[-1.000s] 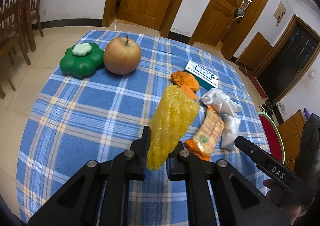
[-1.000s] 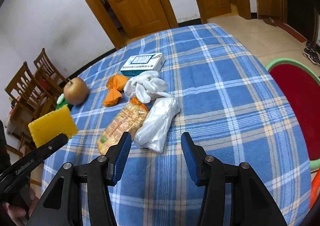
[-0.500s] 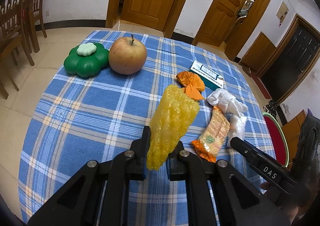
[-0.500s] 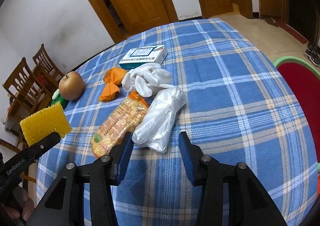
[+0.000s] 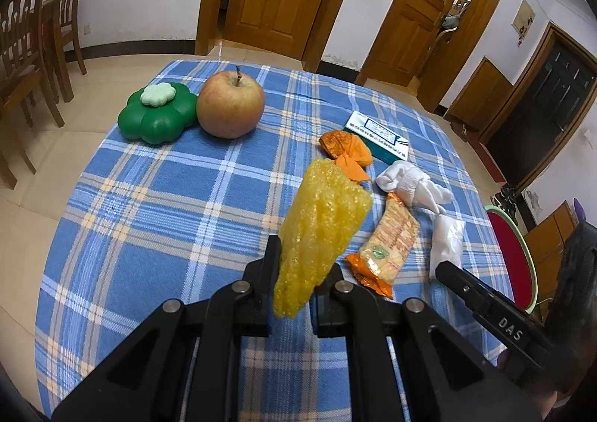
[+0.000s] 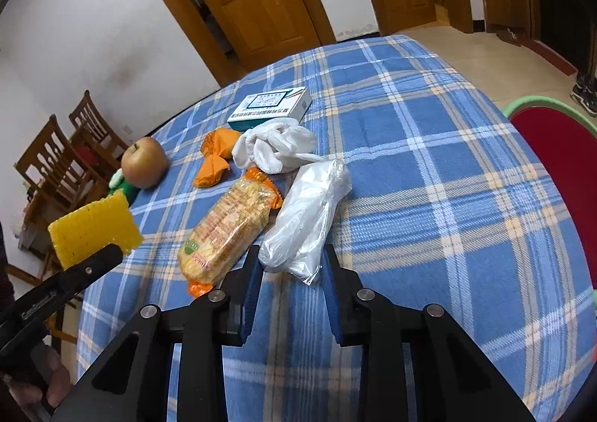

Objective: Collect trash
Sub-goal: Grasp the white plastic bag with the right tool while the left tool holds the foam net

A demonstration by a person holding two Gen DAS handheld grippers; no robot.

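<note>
Trash collection partly under way: yellow foam fruit-net sleeve (image 5: 321, 231) is being held above the blue plaid surface (image 5: 149, 205) in the left claw (image 5: 293, 291).
Right claw (image 6: 289, 272) is standing wide, its jaws flanking the near end of the crumpled clear plastic bag (image 6: 306, 216), not yet gripping. Orange biscuit packet (image 6: 231, 231), orange crumpled wrapper (image 6: 216, 157) and white wadded cloth (image 6: 276, 149) are lying beside it, uncollected. Lettering "DAS" is showing on the right claw in the left view; print on the white-and-teal carton (image 6: 272, 105) is unreadable.
</note>
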